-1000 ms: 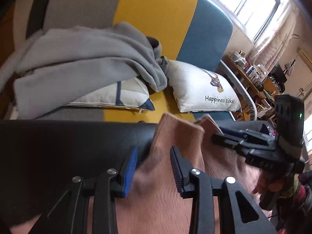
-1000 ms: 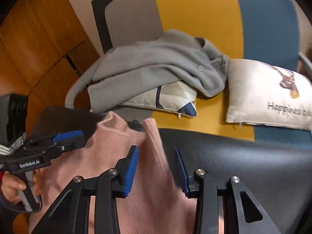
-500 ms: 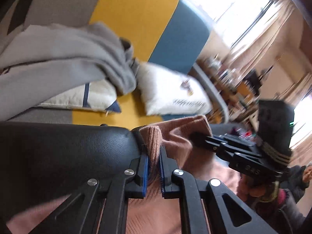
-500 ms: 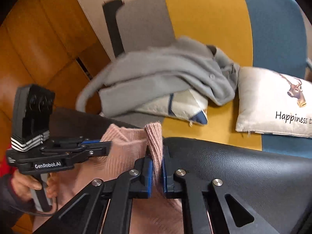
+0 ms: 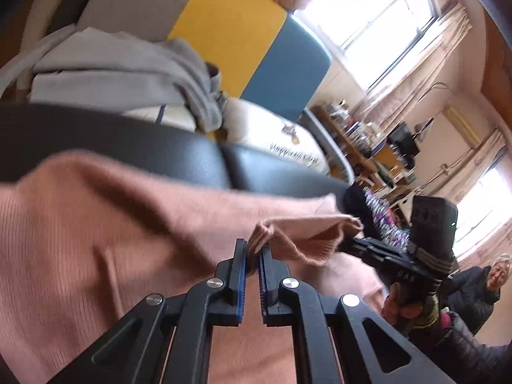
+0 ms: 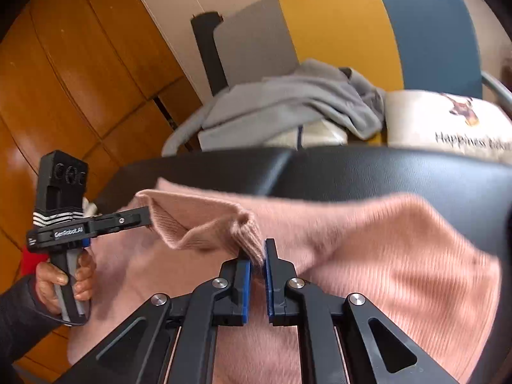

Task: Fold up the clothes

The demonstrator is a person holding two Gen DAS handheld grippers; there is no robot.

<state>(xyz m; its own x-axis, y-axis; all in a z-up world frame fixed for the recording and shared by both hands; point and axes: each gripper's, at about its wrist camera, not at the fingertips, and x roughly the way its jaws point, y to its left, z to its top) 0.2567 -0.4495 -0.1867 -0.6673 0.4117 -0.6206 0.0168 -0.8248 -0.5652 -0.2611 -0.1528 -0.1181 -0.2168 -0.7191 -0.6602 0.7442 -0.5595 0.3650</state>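
Pinching the pink sweater's (image 5: 96, 224) ribbed hem in both tongs, left (image 5: 252, 254) and right (image 6: 257, 254), I kept it taut and level over the black bench (image 6: 384, 172), carrying the fold nearward.

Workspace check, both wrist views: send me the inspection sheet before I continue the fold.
Surface: black padded bench, partly bare.
Job's things: pink sweater spread on it, ribbed edge lifted.
Clutter: grey hoodie and printed pillow on the sofa behind.
Grippers: left gripper and right gripper both shut on the sweater's edge.
Cables: nothing seen.
Surroundings: wooden panels, windows, a seated person.
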